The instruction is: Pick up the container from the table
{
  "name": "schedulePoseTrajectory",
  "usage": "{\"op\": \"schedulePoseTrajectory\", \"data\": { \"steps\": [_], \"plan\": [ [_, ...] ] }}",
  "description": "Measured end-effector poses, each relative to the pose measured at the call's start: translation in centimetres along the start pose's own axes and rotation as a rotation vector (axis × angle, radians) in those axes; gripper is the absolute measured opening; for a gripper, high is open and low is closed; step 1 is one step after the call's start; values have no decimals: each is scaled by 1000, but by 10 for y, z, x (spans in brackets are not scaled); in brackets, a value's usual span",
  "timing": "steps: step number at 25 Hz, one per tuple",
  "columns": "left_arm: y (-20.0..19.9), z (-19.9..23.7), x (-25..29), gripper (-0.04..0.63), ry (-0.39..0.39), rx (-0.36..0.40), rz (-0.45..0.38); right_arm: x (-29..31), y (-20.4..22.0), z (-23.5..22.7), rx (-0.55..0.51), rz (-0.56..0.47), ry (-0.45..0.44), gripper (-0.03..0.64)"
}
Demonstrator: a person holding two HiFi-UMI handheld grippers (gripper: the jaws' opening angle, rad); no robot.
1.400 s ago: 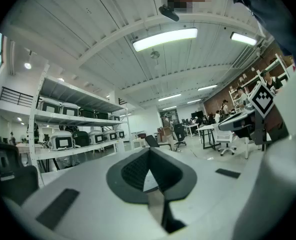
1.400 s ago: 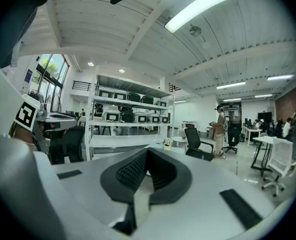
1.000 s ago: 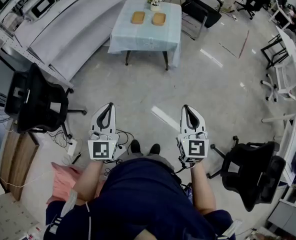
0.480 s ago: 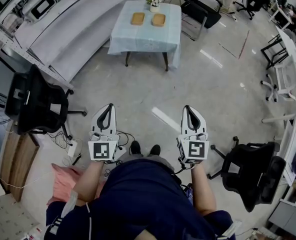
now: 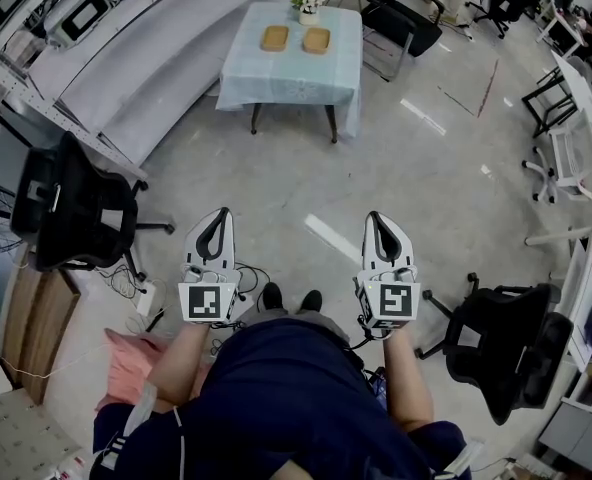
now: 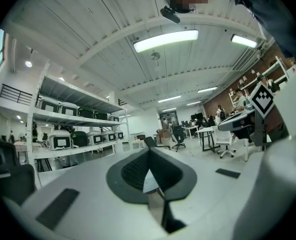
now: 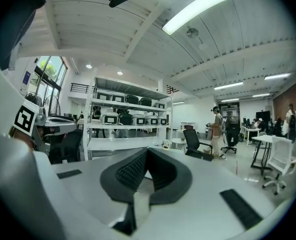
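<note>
Far across the floor stands a small table [image 5: 294, 73] under a pale blue cloth. On it lie two tan, flat containers [image 5: 274, 37] [image 5: 316, 39] side by side, with a small flower pot [image 5: 307, 4] behind them. My left gripper [image 5: 219, 214] and right gripper [image 5: 372, 216] are held level in front of my body, well short of the table. Each has its jaws shut with nothing between them. In the left gripper view the left gripper [image 6: 149, 152] has its jaws meeting at the tip. In the right gripper view the right gripper [image 7: 147, 152] shows the same.
A black office chair [image 5: 71, 208] stands at my left and another [image 5: 506, 343] at my right; a third [image 5: 401, 13] is behind the table. Cables [image 5: 136, 286] and a pink cloth [image 5: 131, 363] lie by my left foot. Shelving with machines [image 6: 73, 138] lines the left wall. A person [image 7: 216, 131] stands far off.
</note>
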State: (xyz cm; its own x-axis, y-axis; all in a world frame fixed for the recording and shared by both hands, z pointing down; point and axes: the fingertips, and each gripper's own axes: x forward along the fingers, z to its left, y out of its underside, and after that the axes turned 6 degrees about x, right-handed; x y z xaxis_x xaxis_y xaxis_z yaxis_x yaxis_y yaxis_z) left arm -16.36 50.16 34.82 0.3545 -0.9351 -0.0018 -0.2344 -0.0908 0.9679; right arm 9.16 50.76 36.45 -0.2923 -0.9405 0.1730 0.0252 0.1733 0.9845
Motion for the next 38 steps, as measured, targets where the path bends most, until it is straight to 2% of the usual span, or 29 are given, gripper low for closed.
{"op": "schedulePoseTrajectory", "data": {
  "steps": [4,8,10,17,22,27,31,38],
  "plan": [
    [5,-2,-1,5,24,36,6,1,2,1,0,17,-10,0],
    [1,-7,3,60,44,26,14,-1,1,-3,5,16,-6,0],
    [-3,-11,4,117,70,14,-17,-2,2,-4,6,19,-7,0],
    [-15,-19,12,312,136,-2,-49,-8,5,-12,21,28,-1,0],
    [-20,-26,25,385,163,0,-50,-13,10,-24,35,36,-6,0],
    [-26,-34,41,426,152,13,-47,-19,13,-43,46,34,-28,0],
    [-28,-36,54,451,146,-16,-39,-17,18,-52,41,44,-50,0],
    [-25,-30,85,463,143,4,-39,2,22,-64,39,53,-57,0]
  ]
}}
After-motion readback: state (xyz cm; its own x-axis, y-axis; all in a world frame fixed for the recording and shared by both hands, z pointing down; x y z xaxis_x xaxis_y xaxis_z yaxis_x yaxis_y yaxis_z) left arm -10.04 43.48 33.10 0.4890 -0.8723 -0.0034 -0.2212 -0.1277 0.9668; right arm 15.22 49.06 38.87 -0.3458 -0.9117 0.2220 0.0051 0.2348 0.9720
